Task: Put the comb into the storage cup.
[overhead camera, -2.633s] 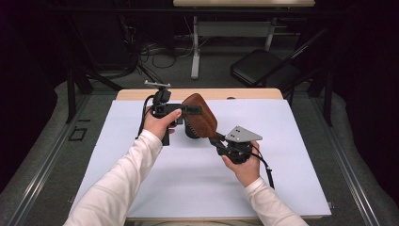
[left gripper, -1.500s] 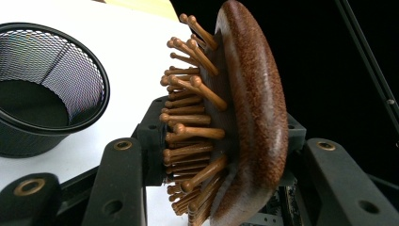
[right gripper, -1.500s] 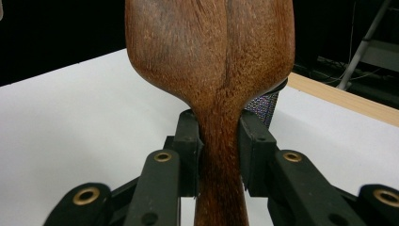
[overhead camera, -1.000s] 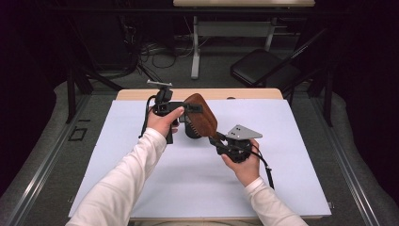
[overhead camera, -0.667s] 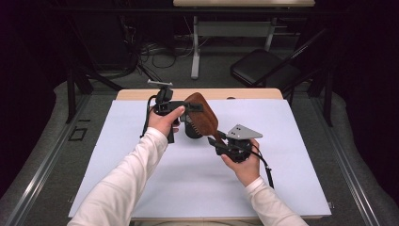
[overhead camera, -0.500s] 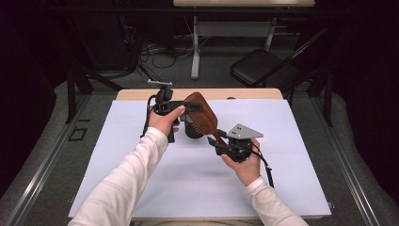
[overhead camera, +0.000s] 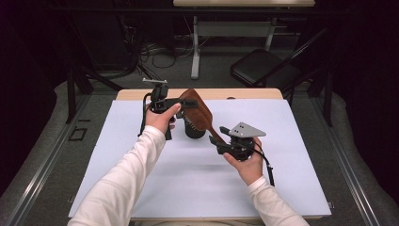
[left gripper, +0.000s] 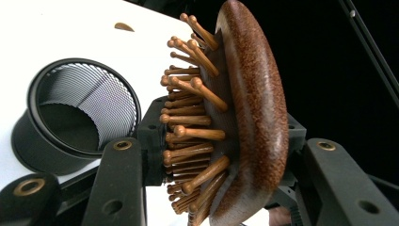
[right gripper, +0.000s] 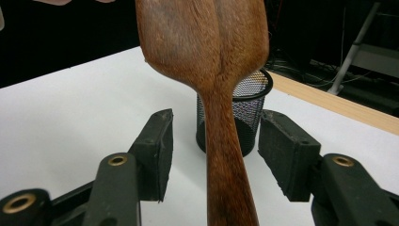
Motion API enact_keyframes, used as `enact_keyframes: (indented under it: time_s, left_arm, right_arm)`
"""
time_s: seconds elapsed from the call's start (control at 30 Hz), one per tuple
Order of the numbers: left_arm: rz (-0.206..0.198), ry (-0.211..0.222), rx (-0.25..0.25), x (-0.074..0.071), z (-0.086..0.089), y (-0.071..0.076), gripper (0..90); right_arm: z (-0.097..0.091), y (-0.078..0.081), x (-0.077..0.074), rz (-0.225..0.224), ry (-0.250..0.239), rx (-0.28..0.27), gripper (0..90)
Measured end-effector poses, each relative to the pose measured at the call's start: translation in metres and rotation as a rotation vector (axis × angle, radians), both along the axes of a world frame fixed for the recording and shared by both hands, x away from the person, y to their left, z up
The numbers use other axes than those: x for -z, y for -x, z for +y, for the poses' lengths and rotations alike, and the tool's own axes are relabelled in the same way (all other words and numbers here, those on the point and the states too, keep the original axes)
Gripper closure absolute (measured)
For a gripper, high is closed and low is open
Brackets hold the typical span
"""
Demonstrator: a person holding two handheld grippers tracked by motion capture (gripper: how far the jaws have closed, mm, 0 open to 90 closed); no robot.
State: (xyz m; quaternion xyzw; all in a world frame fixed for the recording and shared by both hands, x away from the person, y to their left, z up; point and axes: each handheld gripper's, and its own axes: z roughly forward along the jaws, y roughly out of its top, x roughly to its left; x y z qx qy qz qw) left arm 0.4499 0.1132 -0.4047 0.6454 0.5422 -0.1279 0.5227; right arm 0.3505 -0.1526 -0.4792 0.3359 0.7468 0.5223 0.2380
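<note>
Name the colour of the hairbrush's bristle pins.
Light orange-brown wood, on the darker brown hairbrush; best in the left gripper view.

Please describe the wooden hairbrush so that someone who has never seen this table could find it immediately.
Look at the white table, near its far edge, where the person's two hands meet. The wooden hairbrush is held in the air there, just above a black mesh cup, its head clamped in the left tongs. It is the one brown thing, with wooden pins.

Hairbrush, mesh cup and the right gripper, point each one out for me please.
hairbrush (left gripper: pixel 249 113), left gripper view, on its wooden back.
mesh cup (right gripper: pixel 251 101), right gripper view, on its mesh wall.
right gripper (right gripper: pixel 214 150), right gripper view, midway between its open pads, around the handle.
</note>
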Motion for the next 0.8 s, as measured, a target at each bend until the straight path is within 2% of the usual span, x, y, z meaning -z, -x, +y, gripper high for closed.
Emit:
enact_keyframes:
  time_s: [0.5,0.63,0.8]
  left_arm:
    - [-0.035,0.008,-0.080,-0.009,0.022,-0.005,51.9]
    - [-0.047,0.007,-0.100,-0.016,0.027,-0.006,51.9]
    - [-0.058,0.001,-0.117,-0.023,0.034,-0.007,51.9]
  right_arm:
    - [-0.006,-0.001,-0.007,-0.015,-0.009,0.004,42.9]
    - [-0.008,-0.002,-0.010,-0.003,0.014,0.004,42.1]
    - [-0.011,-0.003,-0.012,0.012,0.019,0.011,41.8]
